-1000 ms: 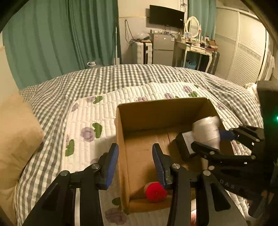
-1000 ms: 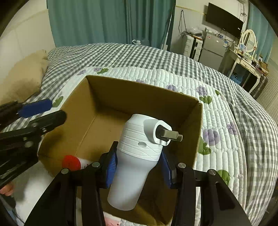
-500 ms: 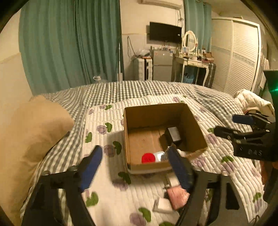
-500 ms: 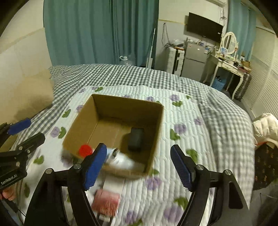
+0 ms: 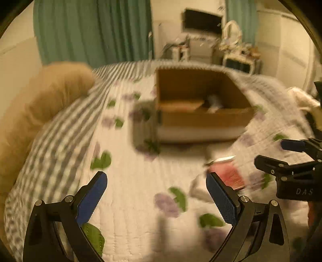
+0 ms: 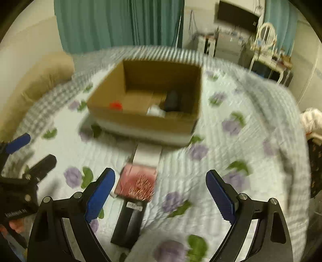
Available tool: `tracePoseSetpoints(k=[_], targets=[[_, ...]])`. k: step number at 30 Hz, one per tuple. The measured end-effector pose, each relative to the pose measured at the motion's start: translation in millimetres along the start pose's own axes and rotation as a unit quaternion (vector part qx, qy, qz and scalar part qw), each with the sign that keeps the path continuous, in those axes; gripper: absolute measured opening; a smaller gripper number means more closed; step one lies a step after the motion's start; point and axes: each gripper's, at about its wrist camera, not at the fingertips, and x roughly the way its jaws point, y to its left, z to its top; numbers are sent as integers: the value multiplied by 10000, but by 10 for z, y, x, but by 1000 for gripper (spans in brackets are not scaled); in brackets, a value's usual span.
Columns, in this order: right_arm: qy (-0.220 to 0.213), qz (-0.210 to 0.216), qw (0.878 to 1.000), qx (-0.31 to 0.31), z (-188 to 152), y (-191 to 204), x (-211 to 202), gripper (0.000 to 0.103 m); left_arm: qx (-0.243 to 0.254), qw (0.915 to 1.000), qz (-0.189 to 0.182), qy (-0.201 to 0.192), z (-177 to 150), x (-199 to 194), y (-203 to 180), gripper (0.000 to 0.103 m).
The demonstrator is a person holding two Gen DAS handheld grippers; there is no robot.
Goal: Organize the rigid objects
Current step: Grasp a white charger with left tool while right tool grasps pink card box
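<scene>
The cardboard box (image 6: 149,121) sits mid-quilt (image 6: 221,145) on the bed, holding a red-capped item (image 6: 116,105), a white bottle (image 6: 156,111) and a dark block (image 6: 171,100). Just outside its near wall lie a pink box (image 6: 138,182) and a black box (image 6: 128,223). The left gripper (image 5: 156,198) and right gripper (image 6: 160,198) both hover spread wide, empty.

Teal curtains (image 6: 120,22), wall television (image 6: 237,15), white dresser (image 6: 267,58)
</scene>
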Motion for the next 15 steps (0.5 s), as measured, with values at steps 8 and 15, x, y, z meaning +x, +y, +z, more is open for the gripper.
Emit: tracePoseSetpoints(k=[8,15], targets=[[805,250,9962,211,-105,181,745,91,-144,9997,147,95,-38,185,113,100],[865,800,9923,375,-165,109,874,70,67,9994,112,314,-72,292,-64,100]])
